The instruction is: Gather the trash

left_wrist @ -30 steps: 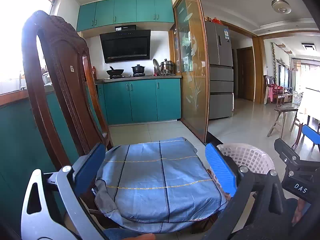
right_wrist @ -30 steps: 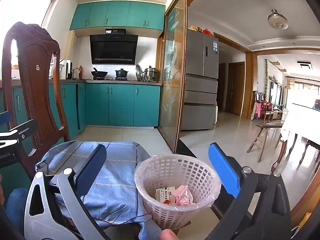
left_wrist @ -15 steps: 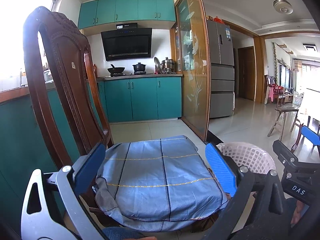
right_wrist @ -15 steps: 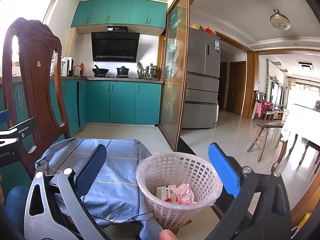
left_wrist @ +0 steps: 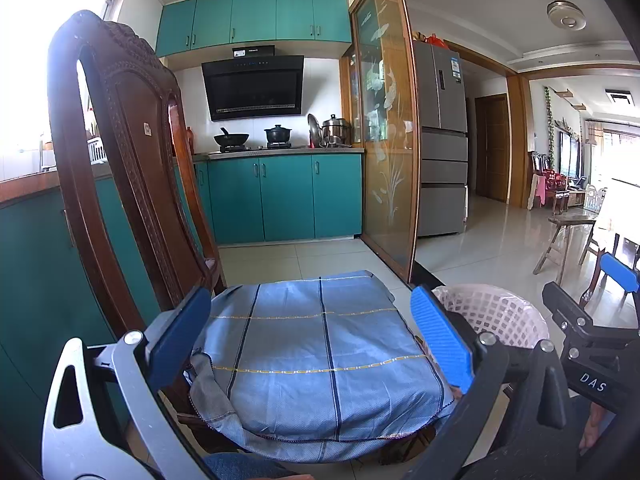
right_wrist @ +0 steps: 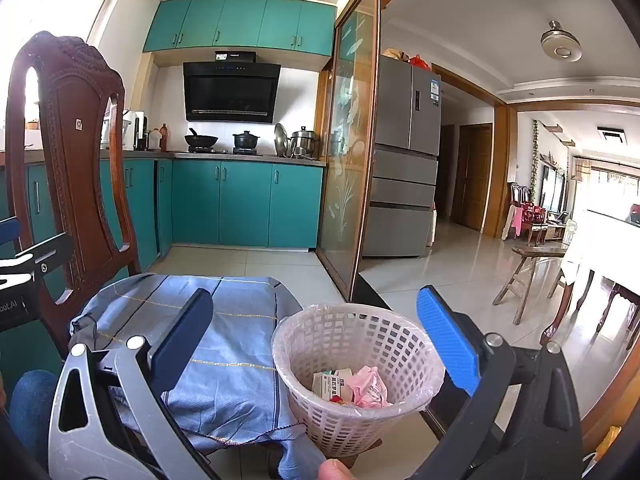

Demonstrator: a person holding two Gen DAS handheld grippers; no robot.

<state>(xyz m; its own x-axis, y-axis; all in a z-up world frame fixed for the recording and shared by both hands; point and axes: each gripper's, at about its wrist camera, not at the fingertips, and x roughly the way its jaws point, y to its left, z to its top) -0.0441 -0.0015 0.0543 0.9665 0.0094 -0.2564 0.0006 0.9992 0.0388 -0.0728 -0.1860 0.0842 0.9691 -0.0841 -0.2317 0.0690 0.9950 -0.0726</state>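
Trash (right_wrist: 352, 386) unchanged in basket (right_wrist: 320, 328), partly hidden; your left hand-held gripper (left_wrist: 308, 344) and right hand-held gripper (right_wrist: 320, 340) stay wide, empty.

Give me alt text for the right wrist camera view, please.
A white plastic lattice wastebasket holding a small printed carton and crumpled pink wrapper sits between the open right gripper fingers, beside a blue checked cloth draped over a carved wooden chair.
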